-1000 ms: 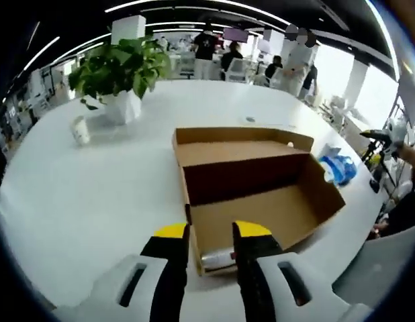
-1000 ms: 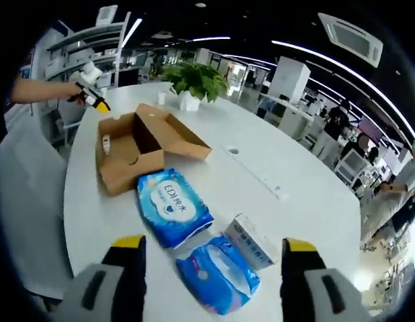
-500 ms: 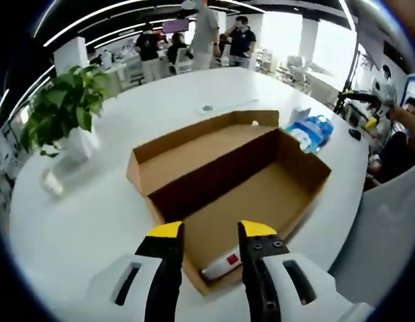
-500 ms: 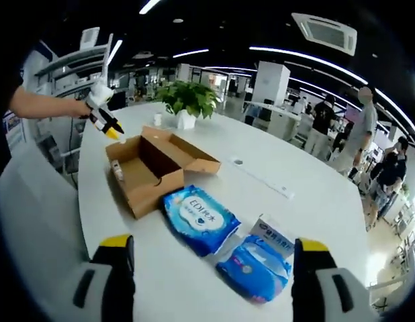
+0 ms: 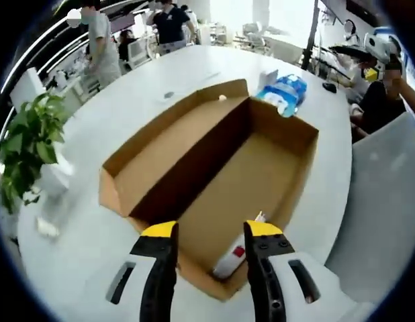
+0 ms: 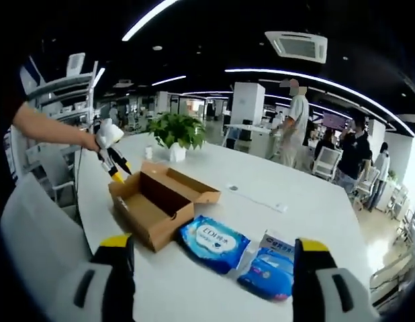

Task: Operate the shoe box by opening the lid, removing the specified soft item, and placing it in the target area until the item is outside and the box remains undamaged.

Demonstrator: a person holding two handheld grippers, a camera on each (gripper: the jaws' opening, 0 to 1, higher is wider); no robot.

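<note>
Left gripper (image 5: pixel 211 231): poised above near end of shoe box (image 5: pixel 214 168); jaws parted, nothing held.
Tube (image 5: pixel 238 251): lay inside box at near end wall, just beyond jaw tips; white with red mark, partly hidden by right jaw.
Shoe box: stood open on white table (image 5: pixel 93 235), lid (image 5: pixel 174 151) folded back flat; no damage noted.
Right gripper (image 6: pixel 214 245): held well back from box, jaws spread wide, empty.
Wipes packs (image 6: pixel 213 234): rested on table beside box, outside it.
Plant (image 6: pixel 172 131): stood beyond box.
Progress, as judged: lid opened; some soft packs already out; tube ungrasped, removal and placing outstanding if tube was item specified.
</note>
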